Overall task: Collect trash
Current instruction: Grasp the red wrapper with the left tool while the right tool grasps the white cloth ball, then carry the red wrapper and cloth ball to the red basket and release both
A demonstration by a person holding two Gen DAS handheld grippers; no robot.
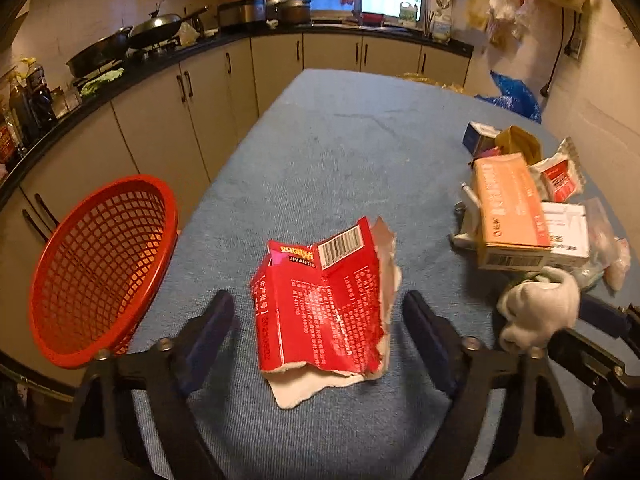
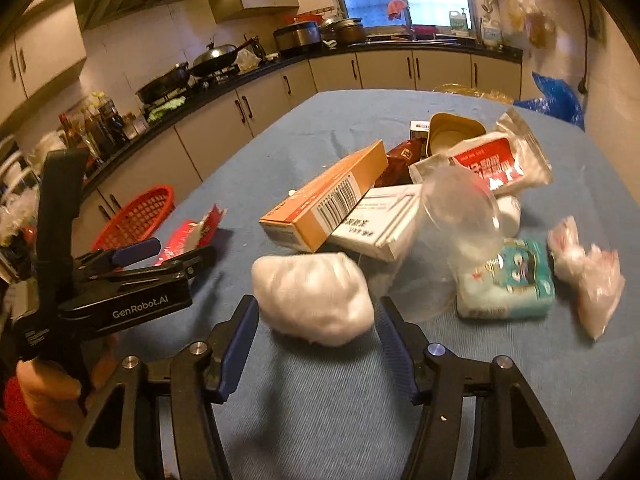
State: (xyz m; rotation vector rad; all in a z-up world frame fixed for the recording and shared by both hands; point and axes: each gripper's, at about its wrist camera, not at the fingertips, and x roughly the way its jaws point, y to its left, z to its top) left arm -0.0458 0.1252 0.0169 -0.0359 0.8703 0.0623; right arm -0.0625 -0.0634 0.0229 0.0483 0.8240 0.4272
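Note:
A torn red carton [image 1: 324, 300] lies on the blue tablecloth [image 1: 340, 140], between the fingers of my left gripper [image 1: 318, 312]. That gripper is open, with a gap on the carton's left side. A crumpled white wad [image 2: 316, 300] rests on the cloth between the fingertips of my right gripper [image 2: 318, 316], whose pads touch both of its sides. The left wrist view shows the same wad [image 1: 540, 304] at the right edge. A red mesh basket [image 1: 100, 272] stands tilted at the table's left edge. In the right wrist view the left gripper [image 2: 172, 254] sits over the red carton [image 2: 188, 236].
A trash pile lies on the right side of the table: an orange box [image 2: 324, 200], a white box [image 2: 376, 220], a clear plastic cup [image 2: 460, 216], a teal tissue pack [image 2: 508, 280], a red-and-silver pouch [image 2: 492, 164]. A kitchen counter with pans [image 1: 120, 48] runs along the left.

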